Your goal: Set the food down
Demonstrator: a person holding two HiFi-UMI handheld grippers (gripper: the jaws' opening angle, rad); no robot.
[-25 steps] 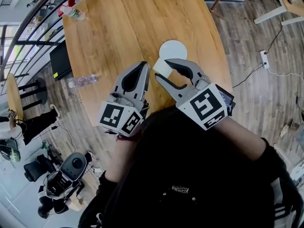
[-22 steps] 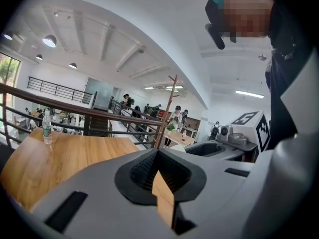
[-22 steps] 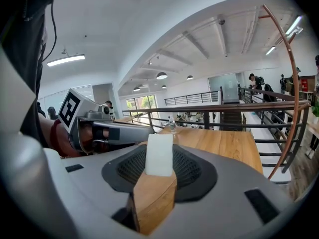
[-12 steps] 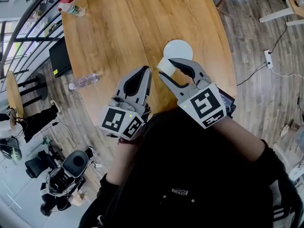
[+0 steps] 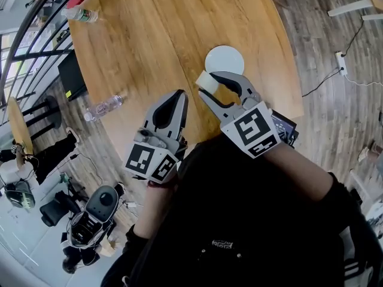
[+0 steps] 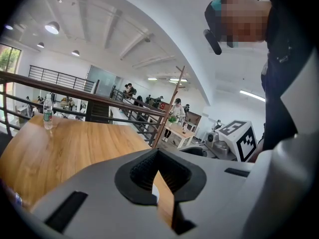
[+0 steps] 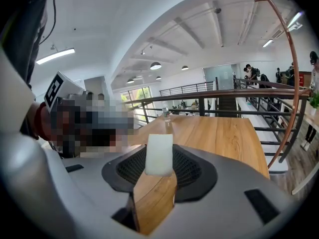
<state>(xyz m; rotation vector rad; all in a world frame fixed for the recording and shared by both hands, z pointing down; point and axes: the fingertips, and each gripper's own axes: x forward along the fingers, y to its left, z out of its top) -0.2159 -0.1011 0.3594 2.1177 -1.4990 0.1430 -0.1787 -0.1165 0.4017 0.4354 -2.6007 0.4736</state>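
Observation:
In the head view a pale, whitish block of food (image 5: 207, 81) sits between the tips of my right gripper (image 5: 207, 85), which is shut on it. The food hangs just on the near-left side of a round white plate (image 5: 225, 57) on the oval wooden table (image 5: 149, 34). The right gripper view shows the same food (image 7: 159, 154) pinched upright between the black pads (image 7: 192, 169) of that gripper (image 7: 158, 159). My left gripper (image 5: 179, 95) rests to the left of it, tips together, holding nothing. In its own view the left gripper (image 6: 158, 169) shows only wood through the slit.
A clear water bottle (image 5: 103, 106) lies near the table's left edge and another bottle (image 5: 81, 15) stands at the far left corner. A dark flat object (image 5: 282, 128) sits by the table's near right edge. A railing (image 7: 234, 96) runs beyond the table.
Almost nothing: the head view has shifted slightly. Both grippers keep their places beside the plate, and the food stays in the right one.

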